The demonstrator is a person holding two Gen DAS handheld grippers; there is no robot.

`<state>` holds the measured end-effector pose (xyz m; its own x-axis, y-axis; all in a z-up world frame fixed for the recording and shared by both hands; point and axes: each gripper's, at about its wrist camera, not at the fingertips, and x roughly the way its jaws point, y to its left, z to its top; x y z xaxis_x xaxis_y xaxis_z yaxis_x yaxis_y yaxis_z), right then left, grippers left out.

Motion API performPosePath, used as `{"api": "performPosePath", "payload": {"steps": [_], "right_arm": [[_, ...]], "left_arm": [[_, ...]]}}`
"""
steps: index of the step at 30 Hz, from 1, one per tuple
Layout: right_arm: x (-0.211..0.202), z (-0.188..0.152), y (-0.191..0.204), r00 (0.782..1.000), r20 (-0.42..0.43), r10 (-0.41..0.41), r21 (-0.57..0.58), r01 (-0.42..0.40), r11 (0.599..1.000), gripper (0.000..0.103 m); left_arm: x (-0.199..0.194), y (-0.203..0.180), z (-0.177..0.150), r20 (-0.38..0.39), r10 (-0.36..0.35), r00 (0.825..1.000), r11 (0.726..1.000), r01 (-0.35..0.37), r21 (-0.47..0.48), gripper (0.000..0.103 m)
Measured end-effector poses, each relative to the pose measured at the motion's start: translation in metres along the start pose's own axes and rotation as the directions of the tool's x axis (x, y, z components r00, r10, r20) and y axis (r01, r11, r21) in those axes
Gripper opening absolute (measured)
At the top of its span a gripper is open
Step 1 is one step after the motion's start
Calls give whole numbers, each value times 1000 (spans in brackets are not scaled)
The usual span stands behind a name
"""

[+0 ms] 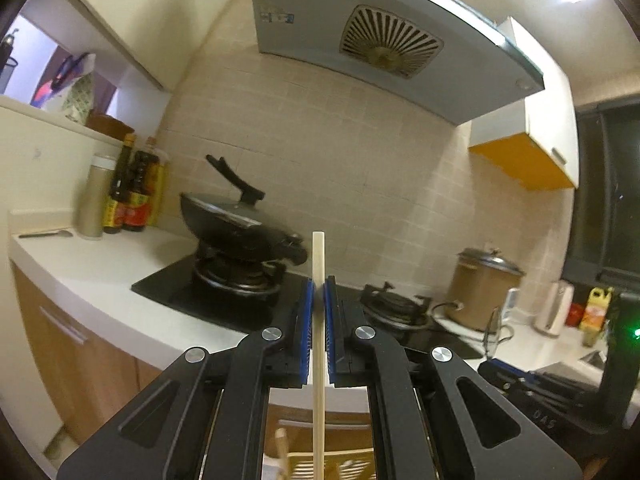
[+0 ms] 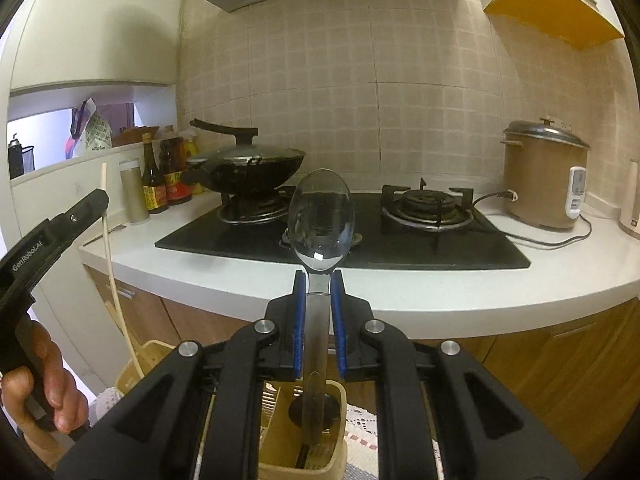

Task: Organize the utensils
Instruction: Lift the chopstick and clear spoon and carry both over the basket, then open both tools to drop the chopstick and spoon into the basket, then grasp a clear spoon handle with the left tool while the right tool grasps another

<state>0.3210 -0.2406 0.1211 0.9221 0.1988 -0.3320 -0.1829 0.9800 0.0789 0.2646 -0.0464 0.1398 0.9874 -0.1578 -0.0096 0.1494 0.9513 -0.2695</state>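
Note:
My left gripper point(image 1: 319, 286) is shut on a pale wooden chopstick point(image 1: 318, 320) held upright, its lower end reaching down toward a beige utensil holder point(image 1: 304, 466). In the right wrist view the left gripper point(image 2: 102, 200) and its chopstick point(image 2: 114, 276) show at the left. My right gripper point(image 2: 319, 278) is shut on the handle of a metal spoon point(image 2: 321, 220), bowl up, above a beige utensil holder point(image 2: 280, 432) that stands on a lace mat.
A white counter point(image 2: 440, 292) carries a black gas hob point(image 2: 360, 248) with a lidded wok point(image 2: 244, 168), sauce bottles point(image 2: 160, 184), a brown rice cooker point(image 2: 540, 180) and a spoon point(image 1: 44, 234) at far left. Wooden cabinets point(image 2: 560, 360) are below, a range hood point(image 1: 380, 40) above.

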Motion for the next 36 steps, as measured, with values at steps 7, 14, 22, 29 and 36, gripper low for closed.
{"api": "performPosePath", "payload": {"steps": [7, 14, 22, 29, 36], "right_arm": [[4, -19, 1, 1000, 23, 6, -12, -6, 1000, 10], [-8, -33, 1, 1000, -21, 0, -4, 0, 1000, 21], [-45, -35, 0, 998, -67, -11, 5, 12, 1000, 47], [-70, -52, 7, 941, -339, 10, 17, -5, 1000, 47], [-71, -124, 18, 732, -673, 106, 90, -62, 994, 47]], "left_arm": [[5, 8, -25, -40, 32, 999, 999, -30, 40, 4], [-7, 20, -32, -97, 14, 995, 999, -11, 30, 15], [-46, 23, -22, -183, -21, 983, 998, 32, 54, 30], [-65, 34, -37, -527, -82, 846, 993, 112, 25, 31], [-100, 53, -116, -820, -156, 550, 983, 170, -73, 30]]}}
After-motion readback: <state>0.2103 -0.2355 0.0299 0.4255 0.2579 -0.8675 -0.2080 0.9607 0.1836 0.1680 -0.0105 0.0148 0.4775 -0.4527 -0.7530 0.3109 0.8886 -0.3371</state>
